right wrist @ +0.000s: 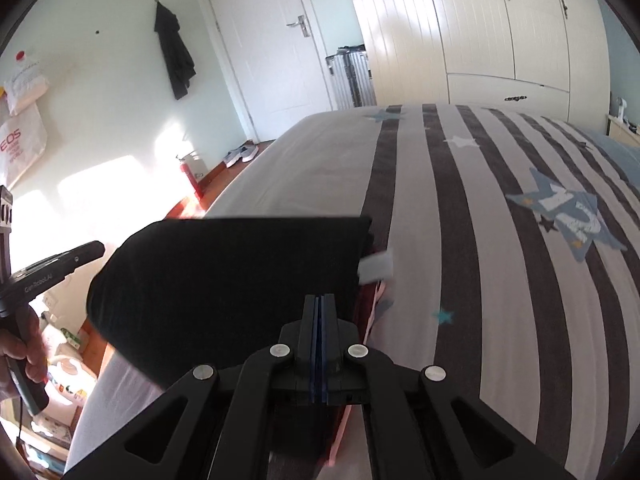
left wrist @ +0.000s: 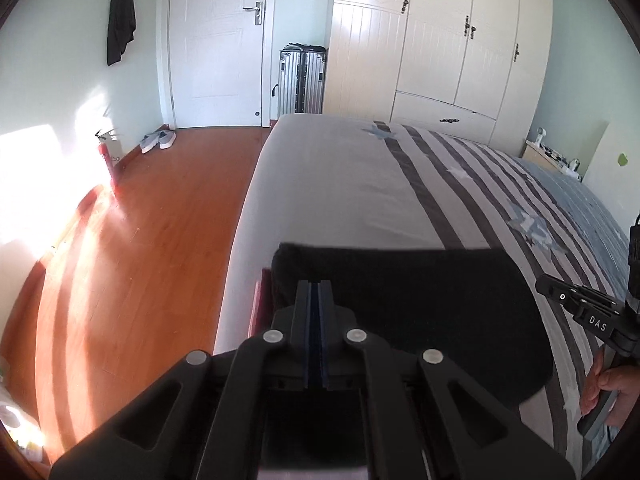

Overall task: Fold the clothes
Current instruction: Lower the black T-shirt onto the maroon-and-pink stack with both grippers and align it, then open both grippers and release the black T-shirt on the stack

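Left gripper (left wrist: pixel 318 285): jaws closed on one end of the black garment (left wrist: pixel 420 300).
Right gripper (right wrist: pixel 319 299): jaws pinched shut on the opposite end of the garment, beside a white tag (right wrist: pixel 376 266).
Garment: stretched between the two grippers, above the bed's near edge.
Bed (right wrist: pixel 480 220): grey-and-white striped cover with star prints.
Room: wooden floor (left wrist: pixel 160 240), white door (left wrist: pixel 218 40), silver suitcase (left wrist: pixel 302 78), cream wardrobe (left wrist: pixel 460 40).

Each wrist camera looks forward and downward along its own fingers, close over the bed (left wrist: pixel 340 184). Both views share the black garment (left wrist: pixel 420 300), the far door (left wrist: pixel 218 40) and the wardrobe (left wrist: pixel 460 40).
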